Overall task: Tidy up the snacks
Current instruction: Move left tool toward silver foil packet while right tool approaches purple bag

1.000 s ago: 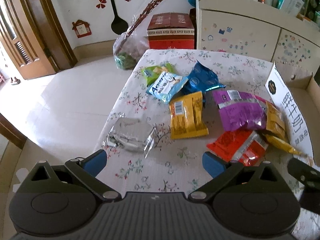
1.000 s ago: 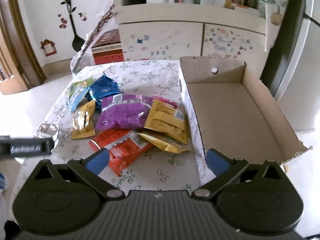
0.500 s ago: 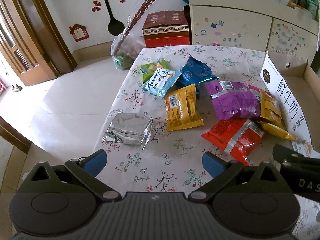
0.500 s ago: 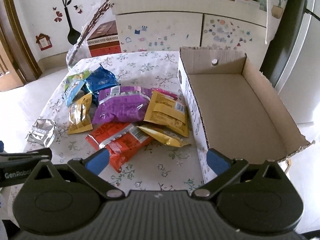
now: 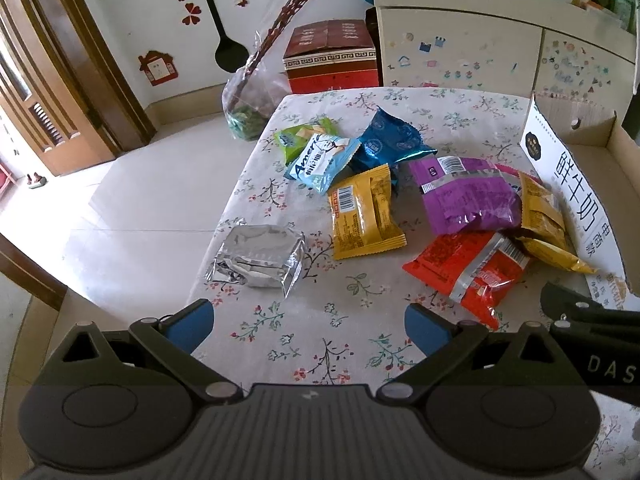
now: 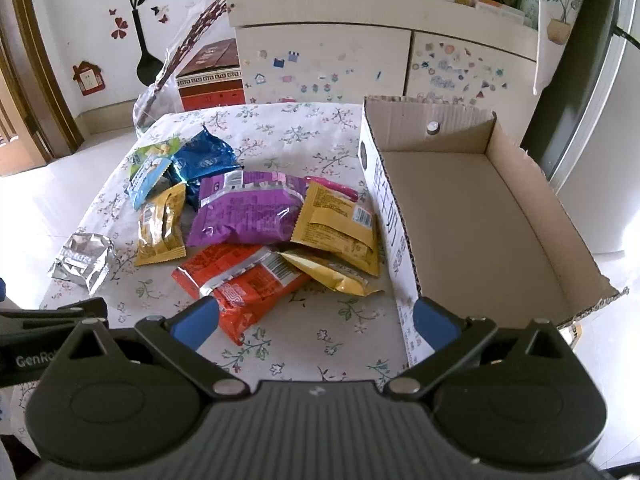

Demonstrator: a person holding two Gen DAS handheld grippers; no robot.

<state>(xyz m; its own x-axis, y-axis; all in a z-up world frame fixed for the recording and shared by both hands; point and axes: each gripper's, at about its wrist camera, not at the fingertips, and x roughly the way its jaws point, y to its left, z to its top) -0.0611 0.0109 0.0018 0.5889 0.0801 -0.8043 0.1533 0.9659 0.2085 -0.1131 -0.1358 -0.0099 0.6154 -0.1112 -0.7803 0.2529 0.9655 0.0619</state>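
Note:
Several snack packets lie on the floral tablecloth [image 5: 320, 320]: a silver foil pack [image 5: 256, 256] at the left, a yellow pack [image 5: 366, 212], a light blue pack [image 5: 320, 162], a dark blue pack [image 5: 390, 140], a purple bag [image 6: 244, 208], a red bag [image 6: 240, 280] and two more yellow packs [image 6: 340, 228] beside the box. An open cardboard box [image 6: 472, 208] stands empty at the right. My left gripper [image 5: 308, 324] is open and empty over the near table edge. My right gripper [image 6: 316, 320] is open and empty, its fingers straddling the box's near wall and the red bag.
A white cabinet [image 6: 380, 60] with shelves stands behind the table. A red-brown box [image 5: 330, 56] and a plastic bag with branches [image 5: 248, 108] sit on the floor at the far left. A wooden door [image 5: 48, 92] is at the left.
Both grippers pulled back and rose a little, so the table and packets sit farther off in the views. Nothing was picked up; both stay open.

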